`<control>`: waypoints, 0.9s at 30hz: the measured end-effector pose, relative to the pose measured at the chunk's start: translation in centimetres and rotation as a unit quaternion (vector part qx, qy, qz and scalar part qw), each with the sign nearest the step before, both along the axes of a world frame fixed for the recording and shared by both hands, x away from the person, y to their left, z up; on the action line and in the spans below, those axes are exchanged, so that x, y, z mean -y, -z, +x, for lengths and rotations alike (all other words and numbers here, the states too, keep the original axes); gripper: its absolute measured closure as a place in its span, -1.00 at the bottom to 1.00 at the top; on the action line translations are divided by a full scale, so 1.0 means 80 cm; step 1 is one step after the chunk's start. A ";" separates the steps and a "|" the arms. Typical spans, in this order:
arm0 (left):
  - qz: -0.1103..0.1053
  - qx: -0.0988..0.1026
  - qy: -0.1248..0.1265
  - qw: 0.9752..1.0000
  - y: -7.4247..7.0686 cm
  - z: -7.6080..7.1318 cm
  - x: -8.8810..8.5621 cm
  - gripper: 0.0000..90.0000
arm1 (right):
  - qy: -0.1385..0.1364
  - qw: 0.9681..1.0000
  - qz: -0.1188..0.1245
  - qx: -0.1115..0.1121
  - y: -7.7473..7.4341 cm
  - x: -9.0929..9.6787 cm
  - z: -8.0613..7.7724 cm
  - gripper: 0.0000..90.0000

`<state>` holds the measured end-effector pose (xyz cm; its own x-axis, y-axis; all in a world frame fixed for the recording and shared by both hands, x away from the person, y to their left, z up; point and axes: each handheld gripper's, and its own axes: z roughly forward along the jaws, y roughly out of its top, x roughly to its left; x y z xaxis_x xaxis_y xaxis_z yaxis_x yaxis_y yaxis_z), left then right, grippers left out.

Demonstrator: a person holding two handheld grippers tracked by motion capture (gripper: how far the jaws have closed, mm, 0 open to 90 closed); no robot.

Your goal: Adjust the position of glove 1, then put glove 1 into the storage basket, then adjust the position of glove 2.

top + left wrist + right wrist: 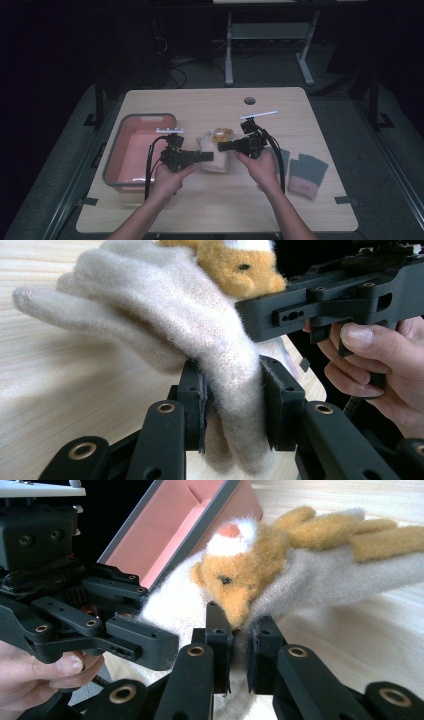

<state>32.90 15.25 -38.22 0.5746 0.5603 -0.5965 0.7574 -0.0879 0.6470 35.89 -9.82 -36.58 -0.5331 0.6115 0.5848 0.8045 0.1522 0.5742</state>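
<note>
A fluffy white glove [212,140] with an orange plush animal face [221,133] is held between both grippers at the table's middle. My left gripper [209,156] comes in from the left and is shut on the glove's lower part; in the left gripper view the pads [200,395] squeeze the white wool [150,305]. From the right, my right gripper [221,146] is shut on the same glove. In the right gripper view its jaws [240,630] pinch the wool just under the orange face [235,580]. A hand holds each gripper.
A pink bin with a grey rim [142,120] stands left of the glove, close behind the left gripper. A grey glove with a pink cuff [307,172] lies at the right, another grey one [284,157] partly under the right hand. A cable hole [249,100] sits at the far edge.
</note>
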 end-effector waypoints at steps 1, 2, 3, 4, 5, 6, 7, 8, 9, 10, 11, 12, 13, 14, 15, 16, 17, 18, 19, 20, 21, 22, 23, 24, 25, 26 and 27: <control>0.000 0.000 0.001 1.000 -0.001 0.000 -0.001 0.48 | 0.000 1.000 -0.001 0.000 0.000 0.000 -0.001 0.83; 0.000 0.000 0.000 1.000 -0.002 -0.001 -0.001 0.48 | 0.000 1.000 0.000 0.000 -0.001 -0.001 -0.001 0.83; 0.000 0.001 -0.001 1.000 -0.002 -0.002 -0.001 0.48 | -0.001 1.000 0.001 0.000 -0.001 -0.001 -0.002 0.83; 0.001 0.002 0.000 1.000 -0.003 -0.002 -0.002 0.48 | -0.002 1.000 0.002 0.002 -0.001 -0.001 -0.002 0.83; 0.000 0.001 -0.001 1.000 -0.003 -0.002 -0.002 0.48 | -0.001 1.000 0.002 0.001 -0.002 -0.001 -0.002 0.83; 0.000 0.001 0.000 1.000 -0.004 -0.002 -0.003 0.48 | 0.000 1.000 0.003 0.002 -0.002 -0.002 -0.003 0.83; 0.001 0.002 0.001 1.000 -0.005 -0.002 -0.004 0.48 | -0.003 1.000 0.001 0.003 -0.003 -0.002 -0.003 0.83; 0.000 0.003 -0.001 1.000 -0.007 -0.002 -0.004 0.48 | -0.002 1.000 0.002 0.003 -0.004 -0.003 -0.003 0.83; -0.001 0.004 -0.001 1.000 -0.008 -0.002 -0.004 0.48 | -0.002 1.000 0.002 0.002 -0.006 -0.003 -0.003 0.83; -0.002 0.006 0.002 1.000 -0.009 -0.002 -0.005 0.48 | -0.005 1.000 0.003 0.004 -0.007 -0.003 -0.002 0.83; -0.005 0.007 0.003 1.000 -0.010 -0.001 -0.005 0.48 | -0.003 1.000 0.004 0.003 -0.008 -0.003 -0.002 0.83; -0.004 0.009 0.005 1.000 -0.011 0.000 -0.005 0.48 | -0.004 1.000 0.005 0.004 -0.009 -0.003 -0.002 0.83; -0.005 0.009 0.004 1.000 -0.011 0.000 -0.005 0.48 | -0.005 1.000 0.005 0.004 -0.010 -0.002 -0.001 0.83; -0.005 0.009 0.004 1.000 -0.012 0.000 -0.005 0.48 | -0.005 1.000 0.005 0.005 -0.011 -0.002 0.000 0.83; -0.003 0.009 0.003 1.000 -0.014 0.000 -0.005 0.48 | -0.006 1.000 0.006 0.006 -0.012 -0.002 0.000 0.83; -0.002 0.011 0.002 1.000 -0.015 0.000 -0.005 0.48 | -0.005 1.000 0.007 0.003 -0.012 -0.002 0.001 0.83; 0.000 0.012 0.002 1.000 -0.017 0.000 -0.006 0.48 | -0.006 1.000 0.010 0.003 -0.013 -0.002 0.001 0.83; -0.001 0.011 0.001 1.000 -0.018 0.000 -0.006 0.48 | -0.006 1.000 0.011 0.004 -0.013 -0.002 0.002 0.83; -0.001 0.012 0.001 1.000 -0.018 0.000 -0.006 0.48 | -0.006 1.000 0.012 0.004 -0.014 -0.002 0.002 0.83; -0.001 0.012 0.002 1.000 -0.019 0.001 -0.007 0.48 | -0.006 1.000 0.012 0.005 -0.014 -0.003 0.002 0.83; -0.001 0.011 0.002 1.000 -0.020 0.001 -0.008 0.48 | -0.006 1.000 0.011 0.003 -0.015 -0.003 0.002 0.83; 0.000 0.011 0.003 1.000 -0.021 0.001 -0.008 0.48 | -0.006 1.000 0.011 0.006 -0.016 -0.004 0.002 0.83; -0.001 0.012 0.001 1.000 -0.023 0.001 -0.008 0.48 | -0.007 1.000 0.011 0.006 -0.018 -0.004 0.001 0.83; 0.000 0.014 0.003 1.000 -0.024 0.001 -0.009 0.48 | -0.007 1.000 0.011 0.008 -0.019 -0.005 0.002 0.83; -0.002 0.014 0.001 1.000 -0.025 0.001 -0.010 0.48 | -0.007 1.000 0.011 0.008 -0.021 -0.005 0.002 0.83; 0.000 0.016 0.000 1.000 -0.027 0.001 -0.011 0.48 | -0.009 1.000 0.011 0.011 -0.022 -0.006 0.003 0.83; -0.001 0.016 0.000 1.000 -0.028 0.001 -0.012 0.48 | -0.009 1.000 0.010 0.011 -0.023 -0.007 0.003 0.83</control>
